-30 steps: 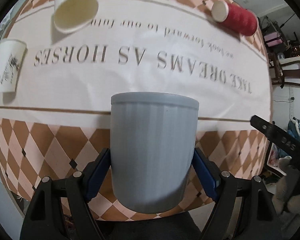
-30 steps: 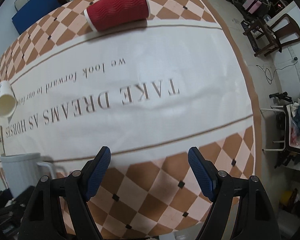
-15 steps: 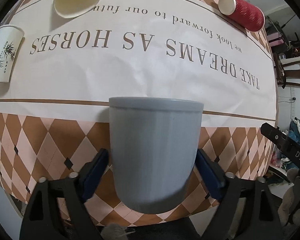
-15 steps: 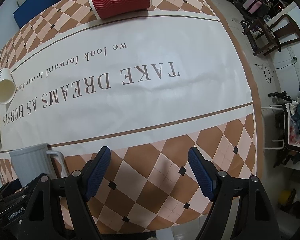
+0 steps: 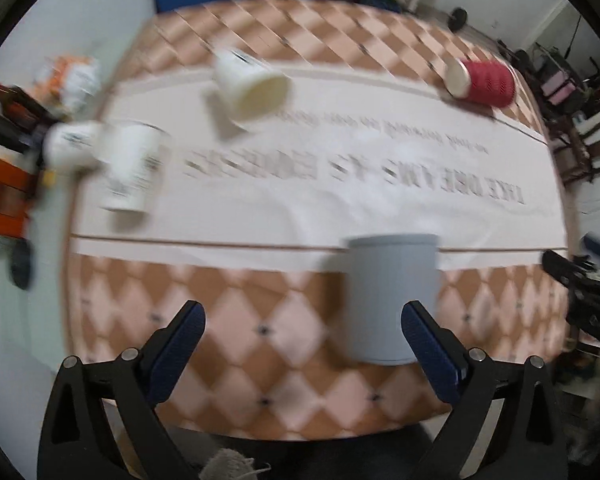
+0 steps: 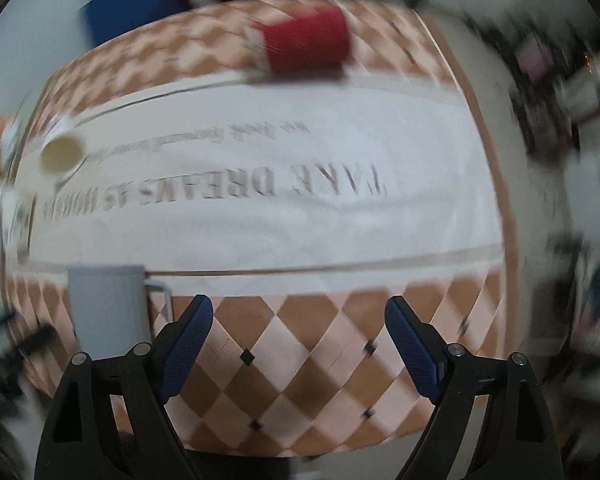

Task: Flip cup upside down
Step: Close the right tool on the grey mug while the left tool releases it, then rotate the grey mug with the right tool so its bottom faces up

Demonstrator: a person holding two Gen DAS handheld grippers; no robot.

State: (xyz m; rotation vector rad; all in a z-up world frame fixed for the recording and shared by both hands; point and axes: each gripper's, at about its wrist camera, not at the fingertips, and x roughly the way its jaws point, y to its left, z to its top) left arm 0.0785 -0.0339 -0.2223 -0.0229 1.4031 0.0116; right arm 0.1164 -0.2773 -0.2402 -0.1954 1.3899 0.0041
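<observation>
The ribbed grey plastic cup [image 5: 392,298] stands on the checkered tablecloth [image 5: 236,320], near its front edge. The left gripper [image 5: 303,344] and right gripper [image 6: 299,340] both gape, holding nothing.

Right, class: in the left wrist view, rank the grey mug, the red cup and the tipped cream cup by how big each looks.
1. Grey mug, clearly largest, though it is nearest the camera.
2. Tipped cream cup.
3. Red cup, close to the cream cup; motion blur and distance leave these two unsure.
</observation>
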